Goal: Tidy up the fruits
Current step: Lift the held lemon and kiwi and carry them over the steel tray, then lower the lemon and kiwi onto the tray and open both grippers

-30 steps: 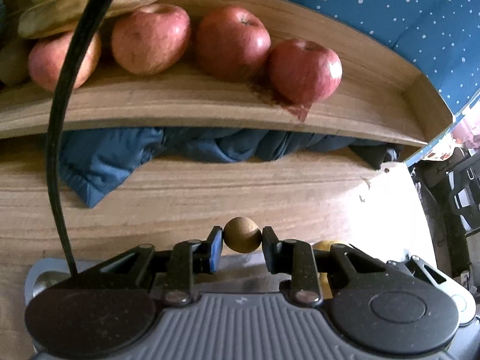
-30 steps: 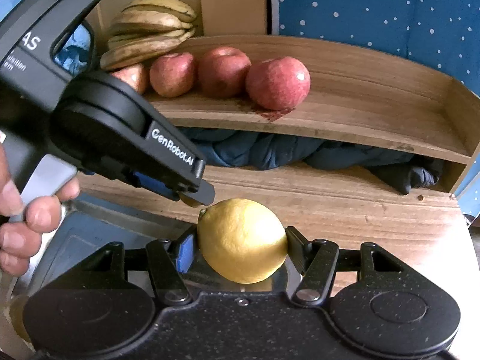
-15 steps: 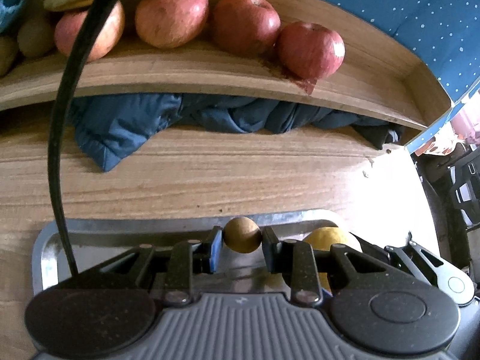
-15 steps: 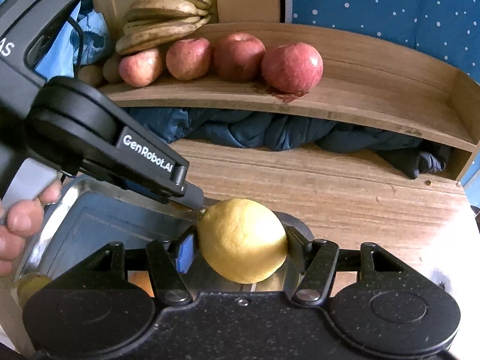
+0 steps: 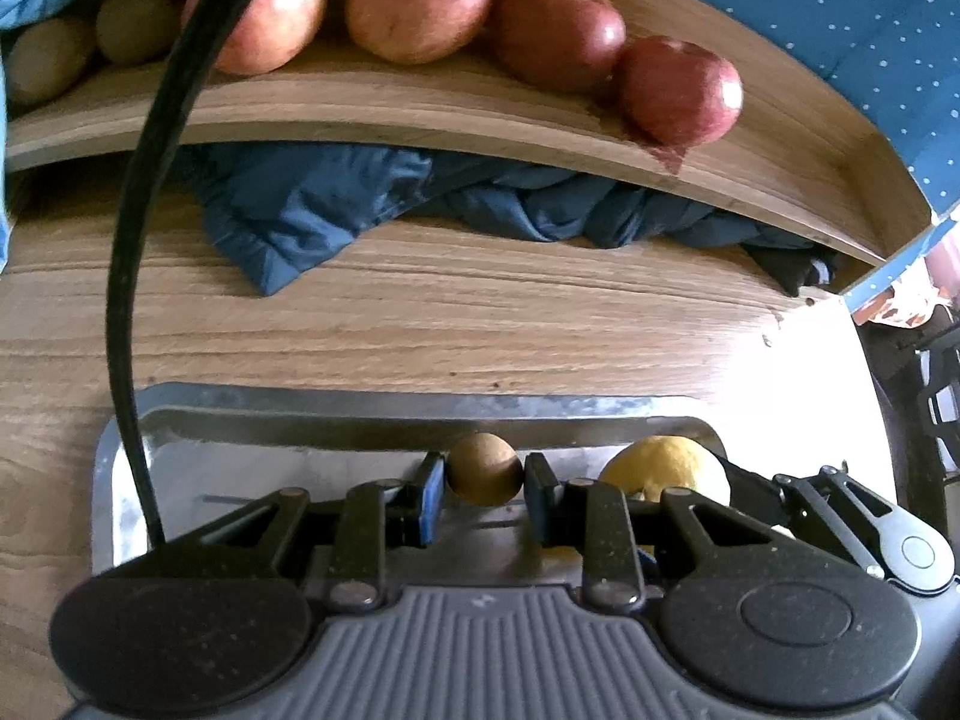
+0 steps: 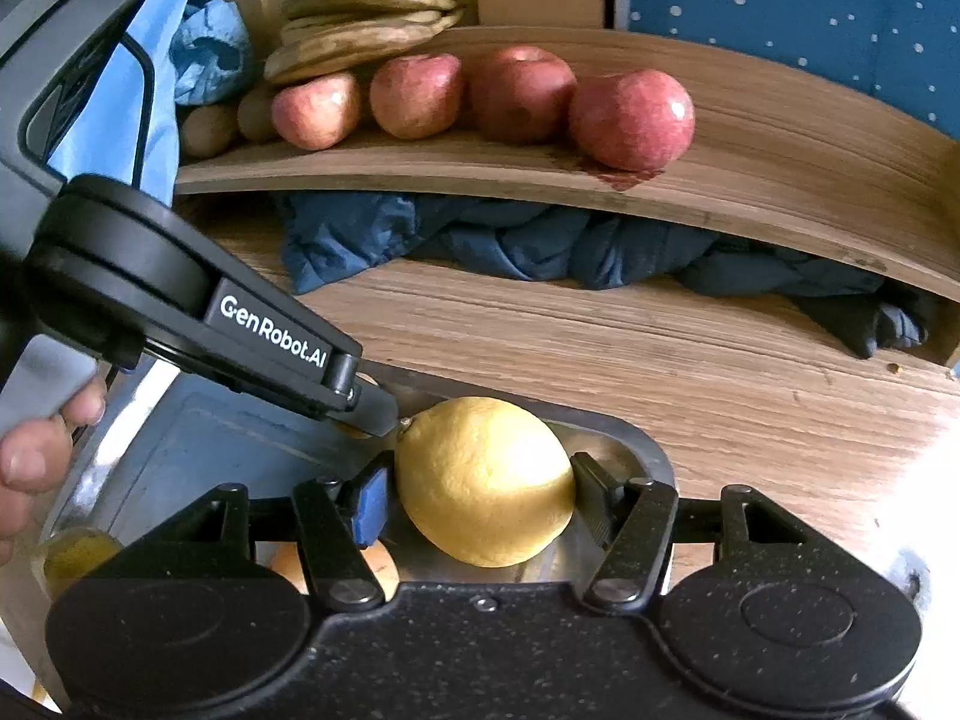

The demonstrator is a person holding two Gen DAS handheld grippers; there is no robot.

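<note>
My left gripper [image 5: 485,473] is shut on a small brown kiwi [image 5: 485,468], held above the far end of a metal tray [image 5: 384,414]. My right gripper [image 6: 483,483] is shut on a yellow lemon [image 6: 485,480], held above the tray's far right corner [image 6: 630,438]; the lemon also shows in the left wrist view [image 5: 666,467]. The left gripper's body [image 6: 198,312] crosses the right wrist view, its tip close to the lemon. On the wooden shelf [image 6: 750,180] sit several red apples [image 6: 630,117], bananas [image 6: 366,18] and kiwis [image 6: 207,129].
A dark blue cloth [image 6: 540,246] is bunched under the shelf on the wooden table [image 6: 660,348]. More fruit lies in the tray near me: an orange piece [image 6: 288,567] and a yellowish one [image 6: 75,558]. A black cable [image 5: 156,198] hangs across the left wrist view.
Both grippers have drawn back from the shelf with their fruit still held. The tray has come into view under them and the shelf looks farther off.
</note>
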